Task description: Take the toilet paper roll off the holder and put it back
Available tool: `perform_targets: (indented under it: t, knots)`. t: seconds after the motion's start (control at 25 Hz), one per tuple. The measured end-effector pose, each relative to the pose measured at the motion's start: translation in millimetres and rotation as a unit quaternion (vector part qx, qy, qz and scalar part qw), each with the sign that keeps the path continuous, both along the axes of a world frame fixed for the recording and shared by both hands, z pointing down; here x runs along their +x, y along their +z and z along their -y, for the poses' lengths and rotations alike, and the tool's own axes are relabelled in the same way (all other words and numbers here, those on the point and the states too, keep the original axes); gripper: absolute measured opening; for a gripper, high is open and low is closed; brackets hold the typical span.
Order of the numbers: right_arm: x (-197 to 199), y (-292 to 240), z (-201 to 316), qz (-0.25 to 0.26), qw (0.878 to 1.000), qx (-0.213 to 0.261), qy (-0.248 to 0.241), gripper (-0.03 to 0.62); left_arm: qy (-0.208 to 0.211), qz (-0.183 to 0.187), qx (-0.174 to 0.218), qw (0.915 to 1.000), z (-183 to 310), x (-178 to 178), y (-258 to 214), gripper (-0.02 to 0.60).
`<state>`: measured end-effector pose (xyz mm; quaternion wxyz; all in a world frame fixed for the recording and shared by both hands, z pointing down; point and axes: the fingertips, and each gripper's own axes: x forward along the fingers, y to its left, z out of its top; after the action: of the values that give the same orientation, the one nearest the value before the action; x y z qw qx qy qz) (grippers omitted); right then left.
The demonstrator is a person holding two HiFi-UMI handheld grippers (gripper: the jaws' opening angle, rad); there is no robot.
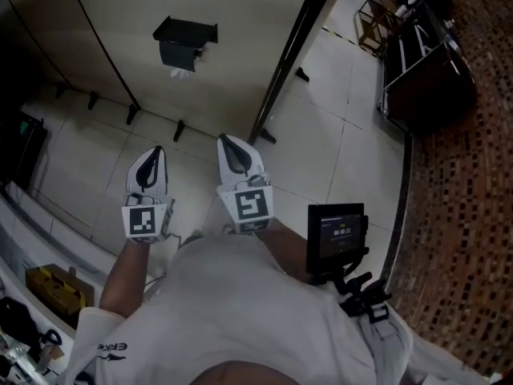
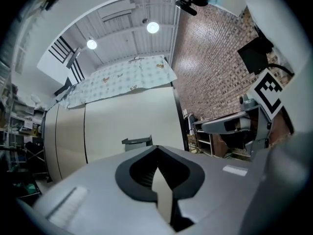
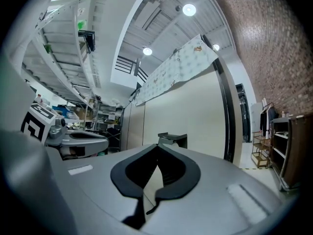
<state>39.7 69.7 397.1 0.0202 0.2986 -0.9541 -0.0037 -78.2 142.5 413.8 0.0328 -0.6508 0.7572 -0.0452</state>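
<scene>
A dark toilet paper holder [image 1: 185, 41] hangs on the cream partition wall, and a bit of white toilet paper [image 1: 181, 72] shows under its lid. It also appears small in the left gripper view as the holder [image 2: 137, 143] and in the right gripper view as the holder [image 3: 173, 140]. My left gripper [image 1: 155, 152] and right gripper [image 1: 227, 142] are held side by side well short of the wall, both pointing at it. Both are shut with nothing between their jaws. The left gripper [image 2: 156, 150] and the right gripper [image 3: 157, 148] show tips that meet.
A black post [image 1: 290, 54] stands at the partition's right end, with small black feet along the wall's base. A dark shelf rack [image 1: 421, 62] stands at the right by a brick wall. Yellow boxes [image 1: 53, 289] and clutter sit at the lower left. A screen device [image 1: 337, 231] hangs at my waist.
</scene>
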Motion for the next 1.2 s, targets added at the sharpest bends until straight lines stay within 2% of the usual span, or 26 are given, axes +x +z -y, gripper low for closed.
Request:
perform_targets:
  t: [0.24,0.48,0.92,1.2]
  knots:
    - [-12,-7,-15,0.002,1.000,0.001,0.012,0.014,0.025,-0.003,-0.002,0.9997,-11,-4,-9,0.002]
    - [-11,-6,-25,0.003,1.000,-0.001,0.021,0.014,0.025,-0.011,0.004,0.9996,-22,-9,-6,0.002]
    - [1,6,-41,-0.023,0.999,-0.018,0.035,0.012,0.049,-0.008,0.000,0.9988,-35,10,-6,0.002]
    - [4,6,-49,-0.022,0.999,-0.017,0.035,0.012,0.055,-0.007,-0.002,0.9985,-41,16,-6,0.002]
